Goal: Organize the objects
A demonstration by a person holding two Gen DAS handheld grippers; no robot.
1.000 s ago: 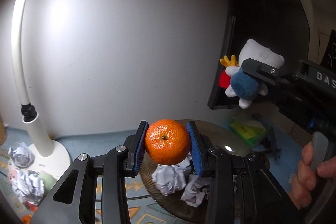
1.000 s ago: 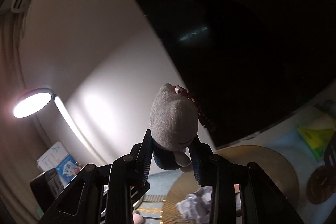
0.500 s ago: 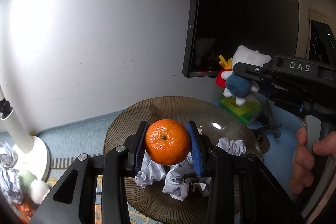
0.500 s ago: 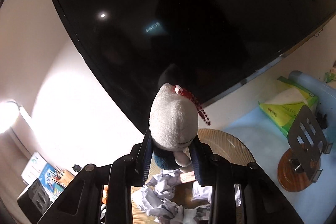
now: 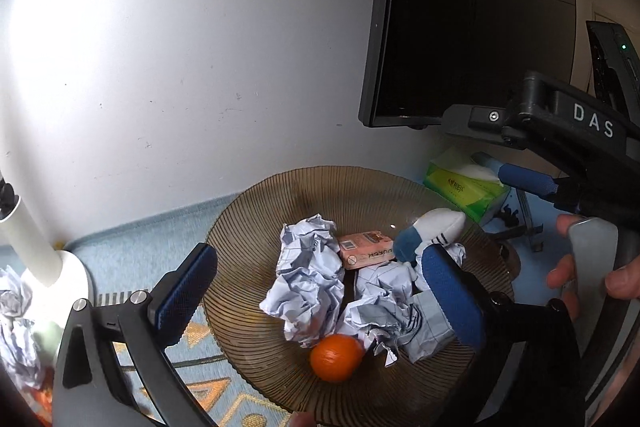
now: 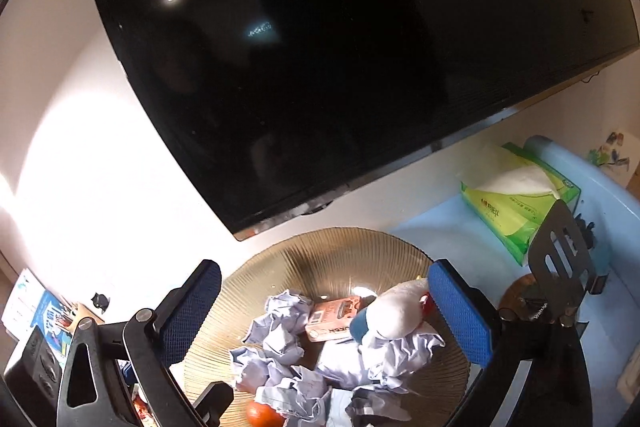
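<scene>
An orange (image 5: 336,357) lies loose near the front of a ribbed brown glass plate (image 5: 320,175), beside several crumpled paper balls (image 5: 312,275) and a small pink box (image 5: 366,251). My left gripper (image 5: 318,293) hovers above the plate, its jaws opening wide with nothing between them. A white and blue plush toy (image 6: 394,311) rests on the paper in the plate (image 6: 340,239), close to the right pad. My right gripper (image 6: 324,307) is also opening, its pads off the toy. In the left wrist view the toy (image 5: 432,231) lies below the right gripper (image 5: 476,145).
A dark TV screen (image 6: 320,47) hangs on the wall behind the plate. A green tissue box (image 6: 516,203) and a metal phone stand (image 6: 560,259) stand to the right. A white lamp base (image 5: 40,259) and more crumpled paper (image 5: 16,307) sit at the left.
Both grippers came down over the plate and opened. The orange dropped from the left gripper into the plate, and the plush toy dropped from the right gripper onto the paper.
</scene>
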